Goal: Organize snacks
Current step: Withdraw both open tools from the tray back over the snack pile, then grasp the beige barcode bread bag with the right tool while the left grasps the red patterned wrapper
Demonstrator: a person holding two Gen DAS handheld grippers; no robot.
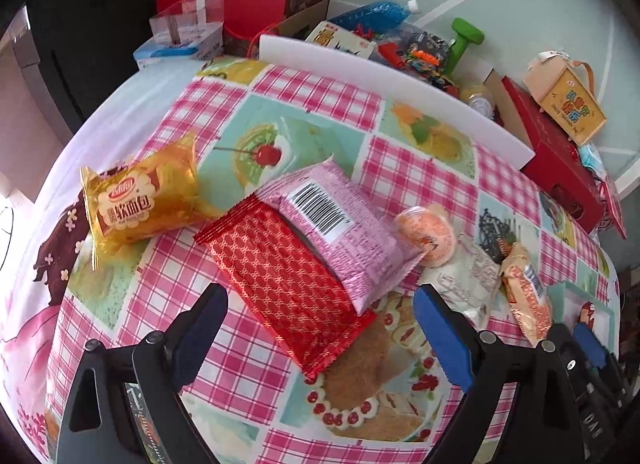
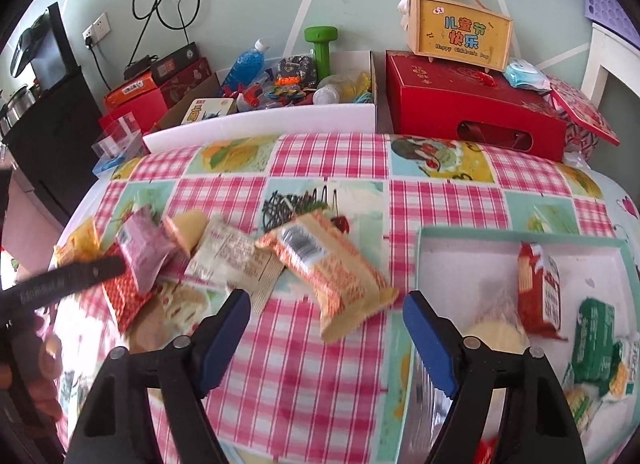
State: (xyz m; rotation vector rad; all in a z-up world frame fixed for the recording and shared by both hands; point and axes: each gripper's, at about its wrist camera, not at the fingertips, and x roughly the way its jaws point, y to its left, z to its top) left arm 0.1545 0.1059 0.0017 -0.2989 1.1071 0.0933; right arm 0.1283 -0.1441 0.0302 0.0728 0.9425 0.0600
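On the checked tablecloth lie a yellow bread packet (image 1: 140,203), a red patterned packet (image 1: 280,276), a pink packet (image 1: 340,232) overlapping it, a round orange pastry (image 1: 426,232), a white packet (image 1: 468,276) and an orange packet (image 1: 524,292). My left gripper (image 1: 320,292) is open above the near end of the red packet, with its pads clear of it. My right gripper (image 2: 326,298) is open, the near end of the orange packet (image 2: 328,268) lying between its tips, untouched. At the right, a teal-rimmed tray (image 2: 520,238) holds a red-and-white packet (image 2: 538,292) and a green packet (image 2: 592,340).
Behind the table stand a white box (image 2: 260,123) of toys, a green dumbbell (image 2: 320,47), a blue bottle (image 2: 246,59), a red gift box (image 2: 472,103) and on it a yellow wooden case (image 2: 464,33). The table's left edge curves away near the yellow packet.
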